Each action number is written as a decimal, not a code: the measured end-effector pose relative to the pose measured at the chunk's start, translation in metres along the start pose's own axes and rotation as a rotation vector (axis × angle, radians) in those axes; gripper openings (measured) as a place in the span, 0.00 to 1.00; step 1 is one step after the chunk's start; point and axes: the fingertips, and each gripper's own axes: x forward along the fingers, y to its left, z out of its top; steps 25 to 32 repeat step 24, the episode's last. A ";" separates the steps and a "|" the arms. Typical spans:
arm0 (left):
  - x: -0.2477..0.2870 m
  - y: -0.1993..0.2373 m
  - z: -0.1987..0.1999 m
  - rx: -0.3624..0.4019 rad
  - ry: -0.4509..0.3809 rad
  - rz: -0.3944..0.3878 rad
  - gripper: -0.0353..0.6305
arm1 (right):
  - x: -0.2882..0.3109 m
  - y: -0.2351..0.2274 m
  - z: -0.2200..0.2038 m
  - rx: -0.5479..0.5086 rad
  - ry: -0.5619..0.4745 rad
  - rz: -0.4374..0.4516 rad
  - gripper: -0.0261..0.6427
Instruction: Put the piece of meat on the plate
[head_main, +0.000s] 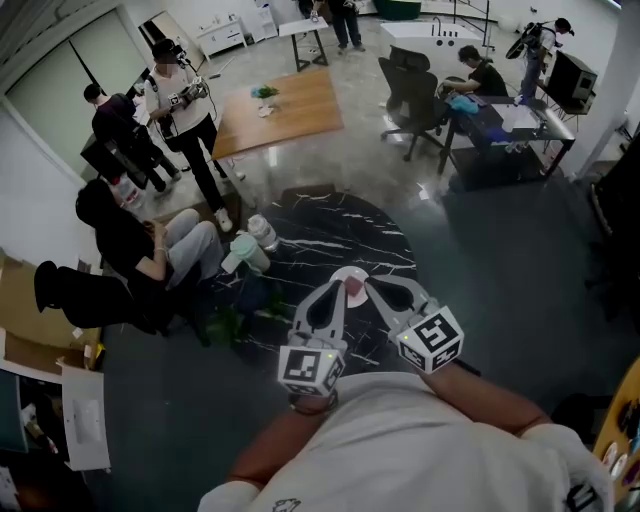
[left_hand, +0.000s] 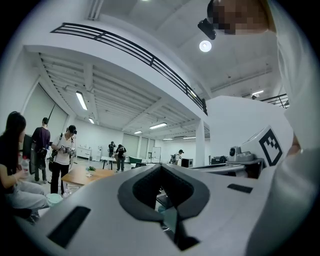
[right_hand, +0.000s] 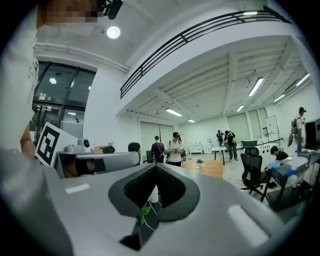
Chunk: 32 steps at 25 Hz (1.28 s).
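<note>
In the head view both grippers are held up close to my chest, above a round black marble table (head_main: 330, 235). Their tips nearly meet. My left gripper (head_main: 340, 284) has its jaws closed with nothing between them, as the left gripper view (left_hand: 161, 167) also shows. My right gripper (head_main: 369, 286) is shut and empty too, with its tips together in the right gripper view (right_hand: 156, 166). Between and below the tips a white plate (head_main: 349, 273) peeks out, with a small pinkish piece (head_main: 354, 291) on it that looks like the meat. The grippers hide most of the plate.
A white bottle (head_main: 262, 232) and a pale green cup (head_main: 245, 255) stand at the table's left edge. Next to them a person (head_main: 150, 250) sits on the floor. Others stand by a wooden table (head_main: 280, 108). An office chair (head_main: 410, 95) and desks are at the back right.
</note>
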 end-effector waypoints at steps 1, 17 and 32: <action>0.000 -0.001 0.001 0.002 -0.001 0.005 0.06 | -0.001 -0.001 0.002 -0.004 -0.006 -0.007 0.04; 0.000 -0.004 -0.001 0.024 -0.009 0.035 0.06 | -0.007 -0.001 0.004 -0.029 -0.014 -0.010 0.04; 0.002 0.002 -0.003 0.016 -0.002 0.047 0.06 | -0.003 -0.005 0.001 -0.024 -0.012 -0.012 0.04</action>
